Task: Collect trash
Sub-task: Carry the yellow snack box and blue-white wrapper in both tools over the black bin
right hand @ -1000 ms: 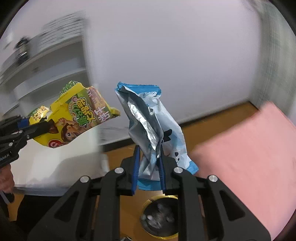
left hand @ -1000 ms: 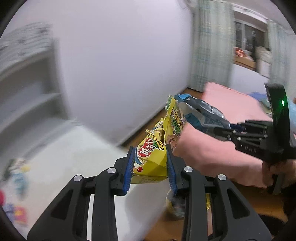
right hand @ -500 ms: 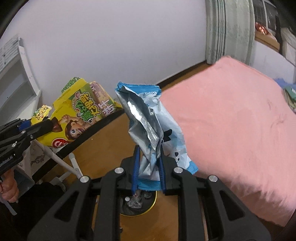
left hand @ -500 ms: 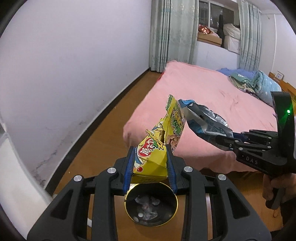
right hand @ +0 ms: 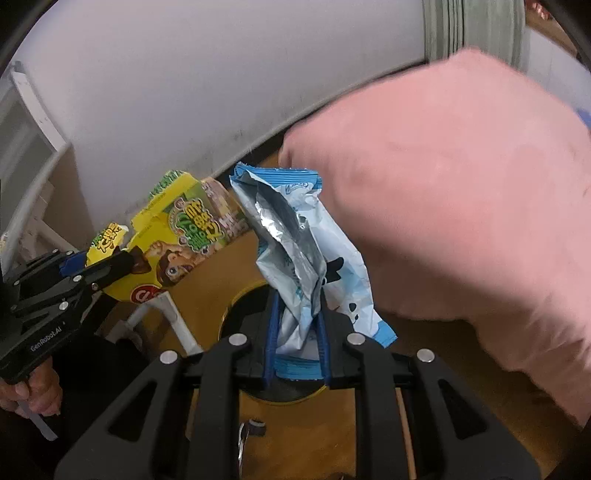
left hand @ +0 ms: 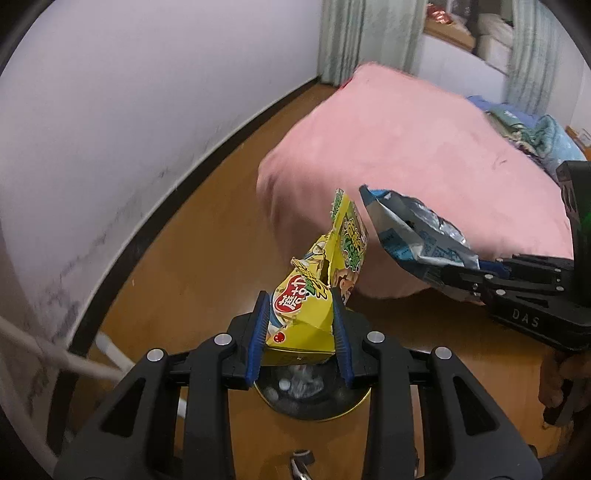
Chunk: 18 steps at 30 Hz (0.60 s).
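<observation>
Bin (left hand: 314, 402) with gold rim on the floor, at 6 o'clock under both loads; some scraps inside. Drop not yet done. Left gripper (left hand: 300, 334) clamps yellow snack bag (left hand: 314, 295), right gripper (right hand: 297, 345) clamps blue-white wrapper (right hand: 295, 258). Readable: "DAS", "GenRobot.AI"; bag print is Chinese, illegible.

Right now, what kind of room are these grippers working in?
Most likely a bedroom: a bed with a pink cover, pale green window curtains, and a wooden floor holding a round gold-rimmed trash bin.

"DAS" on right gripper (left hand: 439, 271); "GenRobot.AI" on left gripper (right hand: 110, 266).
</observation>
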{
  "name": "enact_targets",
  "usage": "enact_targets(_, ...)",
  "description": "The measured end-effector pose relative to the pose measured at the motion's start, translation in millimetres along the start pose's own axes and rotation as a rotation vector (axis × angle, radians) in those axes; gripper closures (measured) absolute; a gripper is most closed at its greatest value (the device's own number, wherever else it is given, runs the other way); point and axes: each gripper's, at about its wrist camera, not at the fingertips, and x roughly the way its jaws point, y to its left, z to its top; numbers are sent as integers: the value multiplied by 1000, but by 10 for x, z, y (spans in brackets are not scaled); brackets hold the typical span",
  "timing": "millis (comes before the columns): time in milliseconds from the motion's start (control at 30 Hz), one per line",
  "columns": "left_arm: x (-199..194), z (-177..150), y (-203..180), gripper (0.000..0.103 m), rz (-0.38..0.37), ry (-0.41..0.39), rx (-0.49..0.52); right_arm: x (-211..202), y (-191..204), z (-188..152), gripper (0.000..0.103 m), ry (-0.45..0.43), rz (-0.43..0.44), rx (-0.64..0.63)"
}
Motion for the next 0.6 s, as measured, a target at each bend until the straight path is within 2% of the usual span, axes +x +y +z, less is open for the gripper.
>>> enact_targets(300, 926, -678, 152, 71, 3, 222, -53, 1110, -72, -301, 84, 263, 0, 70)
enact_targets(433, 1138, -927, 152, 71, 6, 306, -49, 1342, -42, -396, 84, 323, -6, 89)
enact_targets(500, 1139, -910, 237, 71, -23, 300, -100, 1355, -83, -513, 84, 338, -7, 94)
enact_targets(600, 1135, -917, 272, 71, -14, 303, -121, 1384, -39, -566, 84, 348, -7, 97)
